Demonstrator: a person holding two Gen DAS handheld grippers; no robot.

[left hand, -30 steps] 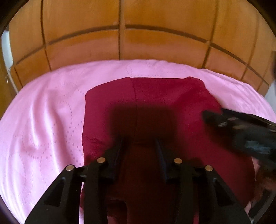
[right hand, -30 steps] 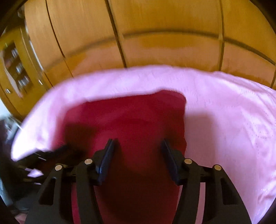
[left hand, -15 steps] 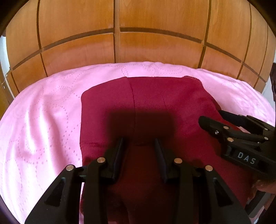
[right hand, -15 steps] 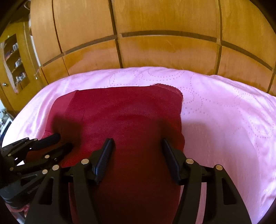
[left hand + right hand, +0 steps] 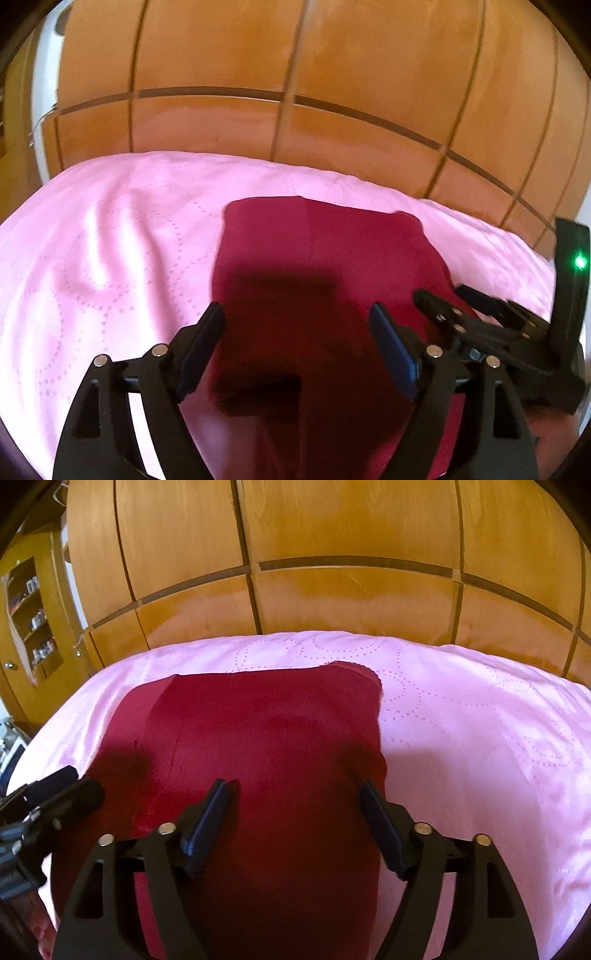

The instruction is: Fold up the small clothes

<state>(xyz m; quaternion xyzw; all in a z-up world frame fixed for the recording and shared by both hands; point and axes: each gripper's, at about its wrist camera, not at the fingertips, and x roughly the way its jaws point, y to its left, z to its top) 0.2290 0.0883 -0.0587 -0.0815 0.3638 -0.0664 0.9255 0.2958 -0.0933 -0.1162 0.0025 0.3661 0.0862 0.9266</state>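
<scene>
A dark red garment [image 5: 325,266] lies flat on the pink bedspread [image 5: 110,258]; in the right wrist view it [image 5: 258,746] spreads out ahead, with a scalloped far right corner. My left gripper [image 5: 297,325] is open and empty above the garment's near left part. My right gripper [image 5: 295,801] is open and empty above the garment's near right part. The right gripper also shows at the right of the left wrist view [image 5: 480,314], and the left gripper shows at the left edge of the right wrist view [image 5: 48,797].
A wooden panelled wardrobe [image 5: 332,554] stands behind the bed. A shelf unit with small items [image 5: 33,609] is at far left. The pink bedspread [image 5: 480,720] extends to the right of the garment.
Both grippers have pulled back and up from the garment. The left gripper's fingers have opened wider. The left view has shifted left, showing more bedspread.
</scene>
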